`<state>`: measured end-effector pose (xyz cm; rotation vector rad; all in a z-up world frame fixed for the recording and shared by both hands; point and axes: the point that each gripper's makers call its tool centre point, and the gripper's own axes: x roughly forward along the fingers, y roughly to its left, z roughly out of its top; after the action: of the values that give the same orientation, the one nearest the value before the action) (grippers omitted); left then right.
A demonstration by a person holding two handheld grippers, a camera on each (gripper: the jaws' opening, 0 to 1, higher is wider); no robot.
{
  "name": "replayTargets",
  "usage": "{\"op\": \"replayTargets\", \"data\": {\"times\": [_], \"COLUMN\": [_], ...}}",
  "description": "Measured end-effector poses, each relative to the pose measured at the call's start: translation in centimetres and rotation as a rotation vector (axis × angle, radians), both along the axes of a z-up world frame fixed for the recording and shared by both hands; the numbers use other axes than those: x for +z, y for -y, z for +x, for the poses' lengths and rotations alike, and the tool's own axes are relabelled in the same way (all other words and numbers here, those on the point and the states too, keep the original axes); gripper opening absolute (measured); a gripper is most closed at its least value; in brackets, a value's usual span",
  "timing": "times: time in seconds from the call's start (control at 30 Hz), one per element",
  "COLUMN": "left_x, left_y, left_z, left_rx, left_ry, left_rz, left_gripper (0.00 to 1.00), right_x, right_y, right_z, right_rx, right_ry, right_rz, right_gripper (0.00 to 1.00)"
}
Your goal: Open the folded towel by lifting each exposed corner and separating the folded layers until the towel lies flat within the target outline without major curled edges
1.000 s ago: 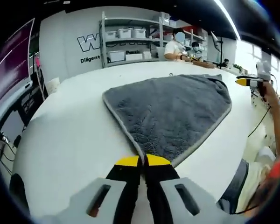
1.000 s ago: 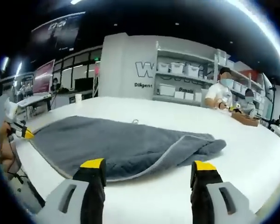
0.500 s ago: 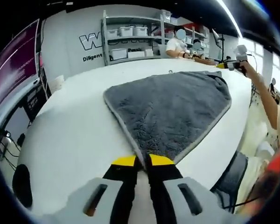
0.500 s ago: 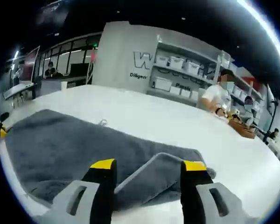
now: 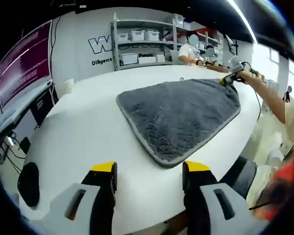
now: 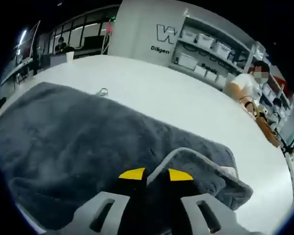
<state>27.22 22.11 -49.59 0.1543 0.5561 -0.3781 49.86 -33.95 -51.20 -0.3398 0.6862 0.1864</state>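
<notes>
Grey towel [image 5: 181, 110] spread on the white table [image 5: 83, 142], mostly one flat layer in the left gripper view. Left gripper [image 5: 149, 171] spread wide, apart from the near corner. Right gripper [image 6: 156, 175] pressed together on a folded-over flap [image 6: 206, 169] at the far corner. Remaining, by judgement: lifting that flap open and flattening it. No target outline discernible.

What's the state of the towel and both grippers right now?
towel: still partly folded, one corner flap doubled over the top layer
left gripper: open, off the towel, near corner lying between its tips
right gripper: shut on the towel's folded-over edge
</notes>
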Motion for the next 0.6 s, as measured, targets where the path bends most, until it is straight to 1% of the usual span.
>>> {"op": "replayTargets", "data": {"times": [0.07, 0.1, 0.17, 0.23, 0.33, 0.43, 0.53, 0.6], "left_x": [0.3, 0.3, 0.6, 0.8, 0.8, 0.7, 0.7, 0.7], "left_y": [-0.3, -0.3, -0.4, -0.3, 0.0, 0.1, 0.1, 0.1], "left_z": [0.0, 0.0, -0.1, -0.1, -0.2, -0.5, -0.7, -0.8], "left_rx": [0.009, 0.011, 0.013, 0.013, 0.008, 0.004, 0.005, 0.006], "left_ry": [0.008, 0.011, 0.021, 0.031, 0.035, 0.032, 0.032, 0.034], "left_rz": [0.009, 0.011, 0.013, 0.003, -0.004, -0.002, -0.002, -0.003], "left_gripper": [0.53, 0.53, 0.52, 0.52, 0.52, 0.51, 0.51, 0.51], "right_x": [0.1, 0.2, 0.5, 0.2, 0.1, 0.7, 0.6, 0.0], "right_y": [-0.1, -0.1, -0.3, -0.3, -0.3, 0.7, 0.8, 0.6], "right_z": [-0.4, -0.6, -0.9, -1.2, -1.5, -1.3, -1.2, -1.0], "right_rx": [-0.008, -0.006, 0.014, 0.010, 0.010, -0.009, -0.016, -0.017], "right_ry": [0.008, 0.008, 0.021, 0.015, 0.026, 0.053, 0.045, 0.028], "right_rz": [0.014, 0.016, 0.012, 0.029, 0.044, 0.004, -0.005, 0.013], "right_gripper": [0.03, 0.00, 0.00, 0.00, 0.00, 0.00, 0.00, 0.02]}}
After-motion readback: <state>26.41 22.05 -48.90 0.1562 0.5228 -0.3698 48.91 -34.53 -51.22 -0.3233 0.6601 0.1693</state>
